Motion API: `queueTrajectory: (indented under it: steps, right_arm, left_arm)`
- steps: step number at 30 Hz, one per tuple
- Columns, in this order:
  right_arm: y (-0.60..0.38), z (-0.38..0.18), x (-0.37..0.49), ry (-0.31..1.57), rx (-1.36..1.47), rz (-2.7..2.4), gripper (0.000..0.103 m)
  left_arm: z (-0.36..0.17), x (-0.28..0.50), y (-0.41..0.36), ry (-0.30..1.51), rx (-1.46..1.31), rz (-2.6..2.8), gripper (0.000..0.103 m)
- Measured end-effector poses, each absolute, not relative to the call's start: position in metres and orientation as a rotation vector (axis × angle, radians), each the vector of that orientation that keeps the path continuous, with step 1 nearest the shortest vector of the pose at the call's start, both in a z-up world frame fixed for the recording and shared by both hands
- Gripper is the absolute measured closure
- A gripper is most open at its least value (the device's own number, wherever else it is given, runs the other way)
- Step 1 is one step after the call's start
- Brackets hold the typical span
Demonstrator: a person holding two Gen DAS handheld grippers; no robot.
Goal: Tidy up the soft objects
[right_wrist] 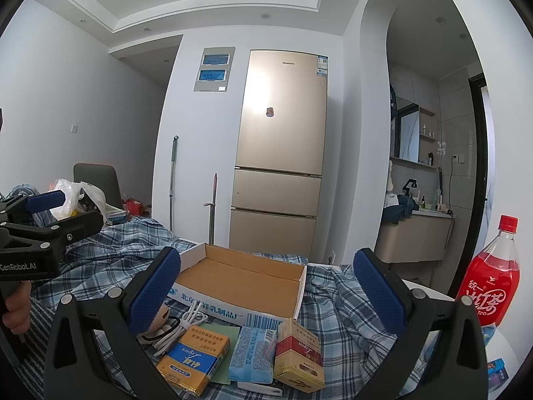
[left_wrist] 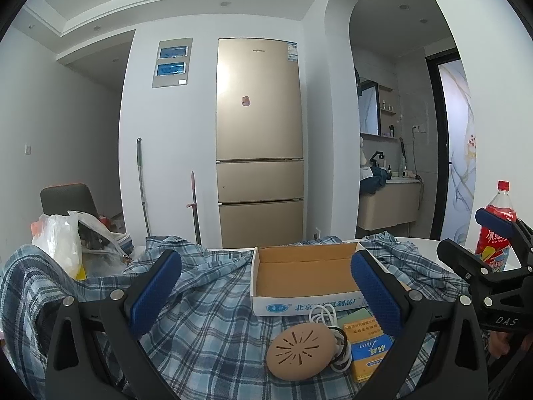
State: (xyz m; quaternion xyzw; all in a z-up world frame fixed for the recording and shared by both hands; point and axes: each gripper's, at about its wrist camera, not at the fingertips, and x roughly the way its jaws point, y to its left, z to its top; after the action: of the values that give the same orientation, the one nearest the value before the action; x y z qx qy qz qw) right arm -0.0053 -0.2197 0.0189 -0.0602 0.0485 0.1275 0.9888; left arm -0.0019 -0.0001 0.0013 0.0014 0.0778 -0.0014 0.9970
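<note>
Left gripper [left_wrist: 266, 295]: my two blue-padded fingers stand spread wide, nothing between them; I hover above the plaid cloth, facing the box.
Right gripper [right_wrist: 268, 291]: mine too, fingers wide apart and empty, hanging over the small items in front of the box.
Plaid cloth [left_wrist: 206, 326]: blue-and-white checked fabric, rumpled, covering the table under everything and bunched behind the box.
Cardboard box [left_wrist: 306, 270]: shallow open tray, white outside with blue print, brown inside, nothing in it; it sits on the cloth between my left fingers in that view.
Tan oval piece [left_wrist: 301, 351]: soft-looking disc with slits cut in its top, lying on the cloth just before the box.
White cable [right_wrist: 181, 328]: coiled, touching the tan piece.
Yellow-and-blue packet [right_wrist: 195, 355]: flat on the cloth beside the cable.
Light-blue pack [right_wrist: 253, 355]: just right of that packet.
Red-and-gold carton [right_wrist: 298, 355]: tilted, beside the box's near corner.
Red tea bottle [right_wrist: 489, 276]: upright at the table's right edge.
Plastic bags [left_wrist: 58, 243]: heaped at far left.
Fridge [left_wrist: 260, 140]: against the back wall.
</note>
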Motion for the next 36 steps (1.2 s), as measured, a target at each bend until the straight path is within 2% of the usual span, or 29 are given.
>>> queueTrajectory:
  steps: [29,36]
  right_arm:
    - [-0.218,0.017,-0.009,0.083,-0.135,0.264,0.0]
    - [-0.219,0.014,0.002,0.135,-0.121,0.267,0.0]
  left_arm:
    - [0.004,-0.008,-0.004,0.153,0.007,-0.01,0.0]
    - [0.005,-0.009,-0.003,0.161,0.003,-0.012,0.0]
